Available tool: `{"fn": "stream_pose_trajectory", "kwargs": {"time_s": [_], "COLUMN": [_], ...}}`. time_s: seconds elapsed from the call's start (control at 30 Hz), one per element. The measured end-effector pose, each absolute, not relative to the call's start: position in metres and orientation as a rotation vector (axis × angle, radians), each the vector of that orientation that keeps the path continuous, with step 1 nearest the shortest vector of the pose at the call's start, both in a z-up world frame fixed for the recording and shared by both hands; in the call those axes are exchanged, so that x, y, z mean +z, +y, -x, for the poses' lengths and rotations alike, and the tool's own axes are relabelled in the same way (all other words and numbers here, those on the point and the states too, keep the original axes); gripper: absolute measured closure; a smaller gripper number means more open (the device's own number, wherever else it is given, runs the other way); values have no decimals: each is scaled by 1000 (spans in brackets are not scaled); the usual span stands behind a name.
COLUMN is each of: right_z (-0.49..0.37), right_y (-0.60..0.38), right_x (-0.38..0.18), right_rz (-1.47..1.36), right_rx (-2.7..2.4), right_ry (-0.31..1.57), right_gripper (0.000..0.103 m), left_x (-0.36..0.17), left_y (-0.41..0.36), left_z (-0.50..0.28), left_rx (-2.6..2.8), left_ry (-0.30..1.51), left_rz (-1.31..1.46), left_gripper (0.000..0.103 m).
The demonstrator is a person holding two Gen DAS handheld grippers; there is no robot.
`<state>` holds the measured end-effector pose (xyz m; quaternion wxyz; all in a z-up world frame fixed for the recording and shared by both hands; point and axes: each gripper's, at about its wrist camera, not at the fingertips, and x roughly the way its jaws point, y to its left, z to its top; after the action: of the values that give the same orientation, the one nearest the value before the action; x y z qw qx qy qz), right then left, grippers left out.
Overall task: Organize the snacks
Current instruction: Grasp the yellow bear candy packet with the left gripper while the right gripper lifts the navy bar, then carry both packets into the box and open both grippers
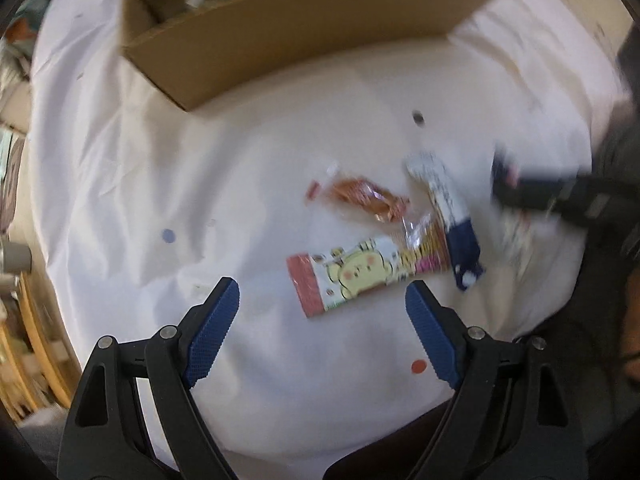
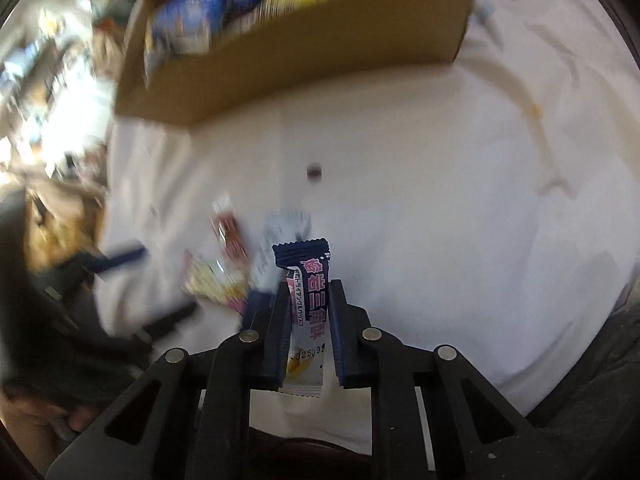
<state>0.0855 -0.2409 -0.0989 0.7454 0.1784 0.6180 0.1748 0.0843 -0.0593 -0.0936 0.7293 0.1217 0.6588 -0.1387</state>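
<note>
desk (image 1: 280, 400), covered in white cloth, creased; dark edge shows along the near side in both wrist views.

cardboard box (image 1: 304, 40), open-topped, standing toward the far side of the desk, its long brown wall facing the grippers; blurred blue and yellow packets inside. a broad bare strip of cloth lies between the box wall and the loose snacks.

loose snacks, grouped toward the near right part of the desk:
- yellow cartoon packet (image 1: 360, 272), flat, long side roughly level with the near edge, just ahead of the left gripper's fingers.
- orange clear-wrapped snack (image 1: 368, 198), just beyond it, toward the box; whether they touch cannot be told.
- white and navy bar (image 1: 448, 208), lying lengthwise beside both, its near end over the yellow packet's right end.

coloured dots on cloth: blue dot (image 1: 168, 236) on open cloth to the left, red dot (image 1: 419, 367) near the near edge, dark dot (image 1: 418, 117) between snacks and box.

left gripper (image 1: 322, 300), pointing down at the desk, fingers spread wide with nothing between them; open cloth lies left of it.

right gripper (image 2: 308, 304), fingers narrow and clamped on a navy snack bar (image 2: 310, 280), which stands upright between the pads, crimped top end projecting past the fingertips. clear cloth ahead and to its right, up to the box.
</note>
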Motion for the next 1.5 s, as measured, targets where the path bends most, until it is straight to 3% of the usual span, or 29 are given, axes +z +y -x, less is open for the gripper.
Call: {"fn": "stream_pose_trajectory", "kwargs": {"time_s": [0.13, 0.27, 0.33, 0.4, 0.47, 0.7, 1.0, 1.2, 1.5], "right_z": [-86, -77, -75, -82, -85, -88, -90, -113, -161], "right_y": [-262, -270, -277, -278, -276, -272, -273, -284, -301], "right_x": [-93, -87, -86, -90, -88, -87, -51, -29, 2], "right_rz": [-490, -513, -534, -544, -542, -553, -519, -524, -519], "right_rx": [346, 310, 309, 307, 306, 327, 401, 418, 417], "right_ry": [1301, 1256, 1249, 1258, 1260, 1252, 1116, 1046, 926], "right_gripper": [85, 85, 85, 85, 85, 85, 85, 85, 85], "left_x": [-106, -111, -112, -111, -109, -78, 2, 7, 20], "left_y": [-79, -97, -99, -97, -94, -71, 1, 20, -8], "left_z": [-87, -88, -89, -89, -89, -68, -81, -104, -146], "left_rx": [-382, -450, -471, -474, -482, -459, -164, -75, -48], "left_ry": [1463, 1431, 1432, 1441, 1456, 1457, 1158, 1072, 967], "left_rz": [-335, -409, -415, -391, -353, -210, 30, 157, 73], "left_gripper": [24, 50, 54, 73, 81, 81, 81, 81, 81]}}
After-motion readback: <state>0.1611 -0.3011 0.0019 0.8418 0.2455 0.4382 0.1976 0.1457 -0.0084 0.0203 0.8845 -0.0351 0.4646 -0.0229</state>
